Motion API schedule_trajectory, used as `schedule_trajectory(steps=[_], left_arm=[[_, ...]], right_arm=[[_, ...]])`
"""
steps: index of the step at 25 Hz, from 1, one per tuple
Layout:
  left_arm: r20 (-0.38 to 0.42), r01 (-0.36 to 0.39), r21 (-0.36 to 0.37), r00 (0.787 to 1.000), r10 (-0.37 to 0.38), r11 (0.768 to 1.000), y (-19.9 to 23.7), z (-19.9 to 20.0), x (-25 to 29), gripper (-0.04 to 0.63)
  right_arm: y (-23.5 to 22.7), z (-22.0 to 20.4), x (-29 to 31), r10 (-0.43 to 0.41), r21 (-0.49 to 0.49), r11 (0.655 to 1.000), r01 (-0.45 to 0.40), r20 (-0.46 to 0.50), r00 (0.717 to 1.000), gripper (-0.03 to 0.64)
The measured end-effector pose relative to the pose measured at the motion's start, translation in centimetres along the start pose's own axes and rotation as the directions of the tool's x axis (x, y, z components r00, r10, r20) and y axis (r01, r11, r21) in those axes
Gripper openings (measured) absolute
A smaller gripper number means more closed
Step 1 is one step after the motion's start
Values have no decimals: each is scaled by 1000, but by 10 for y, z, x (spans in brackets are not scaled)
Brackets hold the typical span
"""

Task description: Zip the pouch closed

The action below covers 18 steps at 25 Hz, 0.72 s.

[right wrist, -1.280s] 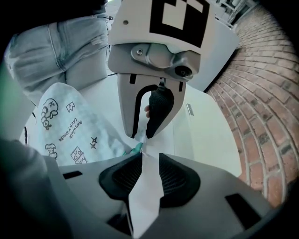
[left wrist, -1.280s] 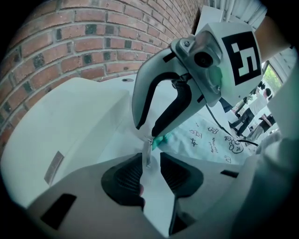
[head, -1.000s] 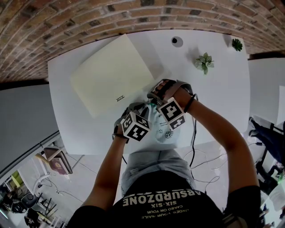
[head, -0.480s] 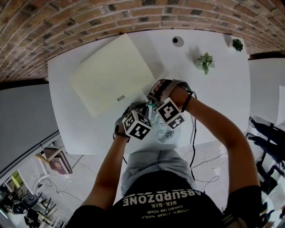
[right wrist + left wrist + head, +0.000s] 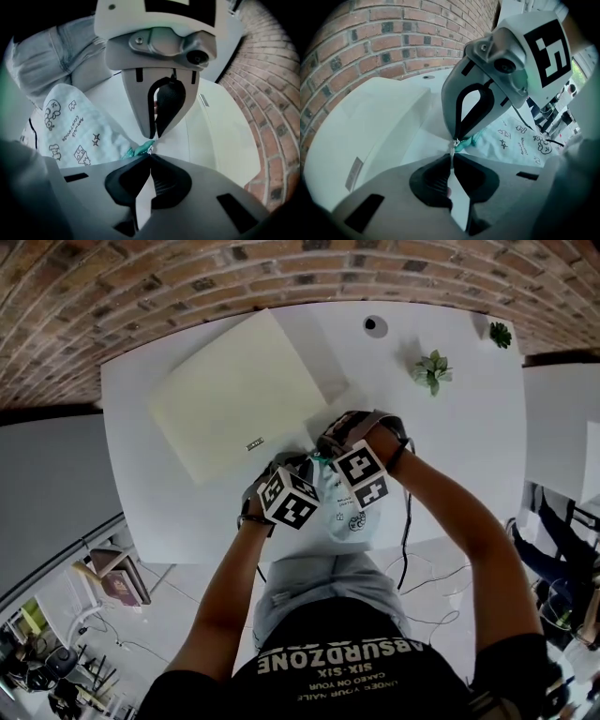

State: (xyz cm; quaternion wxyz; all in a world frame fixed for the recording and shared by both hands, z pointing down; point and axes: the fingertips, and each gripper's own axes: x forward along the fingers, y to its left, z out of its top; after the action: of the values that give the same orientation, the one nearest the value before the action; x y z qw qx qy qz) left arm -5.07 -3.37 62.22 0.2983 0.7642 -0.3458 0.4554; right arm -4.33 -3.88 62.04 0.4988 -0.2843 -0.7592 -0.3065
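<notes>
Right gripper [image 5: 150, 153] shut on teal zipper pull [image 5: 140, 149] of pouch [image 5: 75, 136].

Cream board [image 5: 234, 395] beside pouch [image 5: 349, 514]; open tabletop [image 5: 469, 427] beyond

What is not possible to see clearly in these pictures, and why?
Zipper of the pouch: head view, covered by both grippers; how far it is open is unclear.
Left gripper, jaws closing: its own view, what its tips pinch is too small.
Right gripper, shut: its own view, grip on the teal zipper pull uncertain, too small.
Label on the cream mat: head view, too small to read.
</notes>
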Motion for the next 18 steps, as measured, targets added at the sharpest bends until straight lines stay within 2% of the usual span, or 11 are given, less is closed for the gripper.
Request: schedule_trajectory(steps=[4, 8, 13, 16, 18], left_arm=[[26, 19, -46, 1000, -17, 999, 2, 0, 1, 28], [16, 9, -89, 1000, -7, 996, 3, 1, 3, 26], [-8, 47, -145, 999, -49, 988, 3, 0, 5, 26], [-20, 44, -166, 999, -48, 985, 6, 3, 0, 26], [-26, 26, -157, 999, -31, 987, 6, 4, 0, 26]], right_arm=[[-2, -1, 0, 14, 119, 993, -16, 19, 1000, 2], [-2, -2, 0, -7, 159, 987, 2, 28, 1000, 2], [-2, -2, 0, -49, 247, 968, 40, 27, 998, 2], [-2, -3, 0, -93, 229, 969, 90, 2, 996, 2], [-2, -3, -1, -139, 164, 976, 141, -27, 990, 2]])
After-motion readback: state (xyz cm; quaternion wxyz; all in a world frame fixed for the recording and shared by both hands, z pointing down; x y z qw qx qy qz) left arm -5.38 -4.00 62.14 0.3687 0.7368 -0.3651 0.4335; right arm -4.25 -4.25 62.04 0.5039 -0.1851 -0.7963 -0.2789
